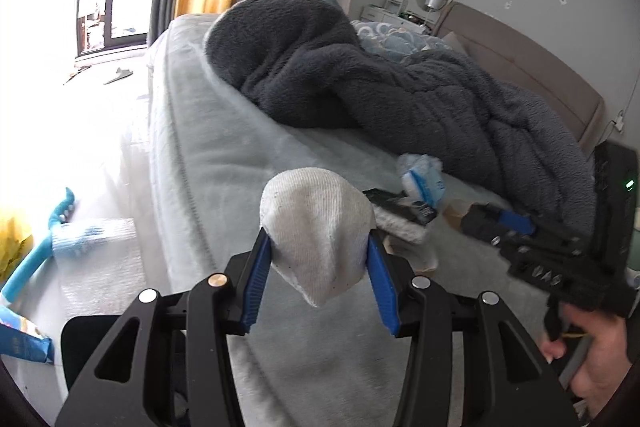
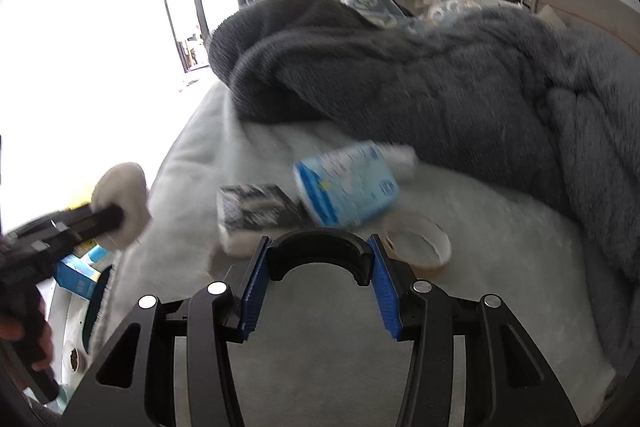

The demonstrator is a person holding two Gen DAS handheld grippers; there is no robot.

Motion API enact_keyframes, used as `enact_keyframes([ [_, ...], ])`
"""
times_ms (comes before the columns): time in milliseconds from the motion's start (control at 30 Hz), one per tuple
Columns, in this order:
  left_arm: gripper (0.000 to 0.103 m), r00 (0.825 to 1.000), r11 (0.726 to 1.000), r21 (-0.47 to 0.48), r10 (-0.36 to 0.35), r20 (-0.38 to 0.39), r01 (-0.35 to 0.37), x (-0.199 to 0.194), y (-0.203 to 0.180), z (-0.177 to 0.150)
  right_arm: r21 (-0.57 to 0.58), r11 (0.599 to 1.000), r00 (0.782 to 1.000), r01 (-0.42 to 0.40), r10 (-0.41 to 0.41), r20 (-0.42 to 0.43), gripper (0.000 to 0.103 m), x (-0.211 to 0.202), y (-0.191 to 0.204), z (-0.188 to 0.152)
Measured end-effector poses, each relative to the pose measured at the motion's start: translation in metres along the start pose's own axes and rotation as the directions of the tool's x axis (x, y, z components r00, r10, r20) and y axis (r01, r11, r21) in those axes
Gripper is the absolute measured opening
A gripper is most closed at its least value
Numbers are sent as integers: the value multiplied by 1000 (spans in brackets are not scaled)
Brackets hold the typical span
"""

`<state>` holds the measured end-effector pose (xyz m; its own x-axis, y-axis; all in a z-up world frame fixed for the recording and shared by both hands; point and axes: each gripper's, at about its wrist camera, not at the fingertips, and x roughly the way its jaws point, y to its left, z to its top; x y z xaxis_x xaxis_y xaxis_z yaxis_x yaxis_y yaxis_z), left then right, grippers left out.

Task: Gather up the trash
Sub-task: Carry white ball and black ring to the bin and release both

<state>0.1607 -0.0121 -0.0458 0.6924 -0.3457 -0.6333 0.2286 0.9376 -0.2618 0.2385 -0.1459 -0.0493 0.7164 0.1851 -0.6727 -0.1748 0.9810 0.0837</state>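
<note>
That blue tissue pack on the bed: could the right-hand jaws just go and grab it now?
Probably not yet. The right gripper already clamps a black curved piece, so it is occupied. The tissue pack itself lies uncovered on the bed just ahead.

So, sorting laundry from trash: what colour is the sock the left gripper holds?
White sock, slightly speckled; clearest in the left wrist view.

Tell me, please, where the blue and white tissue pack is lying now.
In the right wrist view the blue and white tissue pack lies on the bed, centre, beside the black box, against the grey blanket.
</note>
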Motion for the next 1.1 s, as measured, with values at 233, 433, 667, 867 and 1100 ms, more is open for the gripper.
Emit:
enact_keyframes([
  [233,50,997,997,23,76,-28,-75,-11,27,-7,-16,998,998,-53,54,22,49,3,30,13],
  [433,50,989,992,-32,115,-95,-119,-13,64,-20,-45,993,994,-107,108,25,49,9,68,22],
  [667,50,968,980,-76,165,-189,-182,-17,116,-44,-103,976,981,-192,193,0,49,19,121,26],
  [867,50,947,969,-122,177,-269,-216,-18,153,-62,-154,958,971,-240,238,-31,49,27,165,24],
  [1100,50,914,959,-129,191,-359,-251,-18,184,-87,-156,938,950,-308,297,-93,49,44,202,18],
])
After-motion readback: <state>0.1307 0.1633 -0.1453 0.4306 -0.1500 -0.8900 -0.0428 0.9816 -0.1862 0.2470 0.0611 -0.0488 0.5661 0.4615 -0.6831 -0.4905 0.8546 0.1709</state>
